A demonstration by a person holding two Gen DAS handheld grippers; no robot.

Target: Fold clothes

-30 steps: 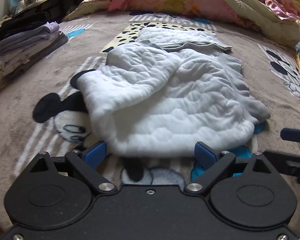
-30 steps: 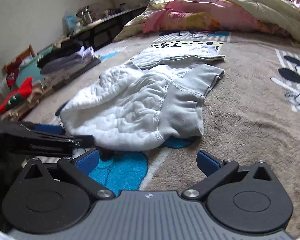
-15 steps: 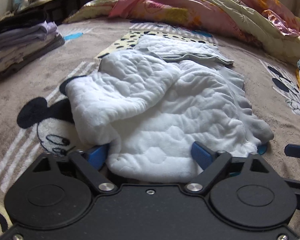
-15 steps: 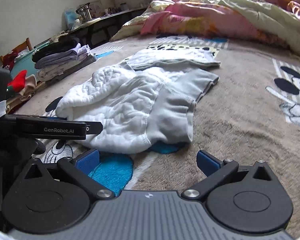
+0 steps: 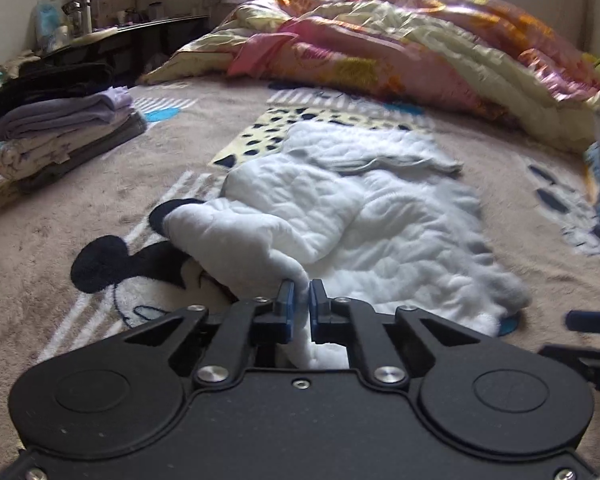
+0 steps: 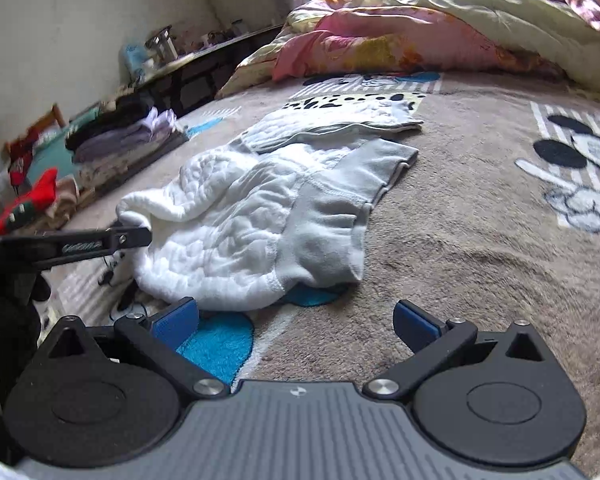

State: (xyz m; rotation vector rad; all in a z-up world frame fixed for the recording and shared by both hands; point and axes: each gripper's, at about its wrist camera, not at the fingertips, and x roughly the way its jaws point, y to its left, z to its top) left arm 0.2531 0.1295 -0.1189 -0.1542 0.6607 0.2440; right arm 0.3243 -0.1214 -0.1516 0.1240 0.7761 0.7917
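A: What's over on the far left?

B: A stack of folded clothes at the edge of the bed, dark pieces on top, lilac and grey below. Behind it runs a dark shelf along the wall with bottles and a metal pot.

A: And moving in from there?

B: The left tool has its blue pads pressed together on a fold of the white quilted garment, pinching the near edge so the fabric bunches up between them. The garment lies crumpled in the middle of the bed, on a beige cartoon-print blanket.

A: Is all of it white?

B: The fleecy side is; a grey cuff or waistband shows on its right side. A second pale folded piece lies just beyond, touching it.

A: The other tool?

B: The right tool hangs spread wide near the garment's lower right edge, nothing between its pads, not touching the cloth. From its camera the left tool's side shows at the garment's left end.

A: Farthest right?

B: A rumpled floral quilt, pink and yellow, heaped across the head of the bed.
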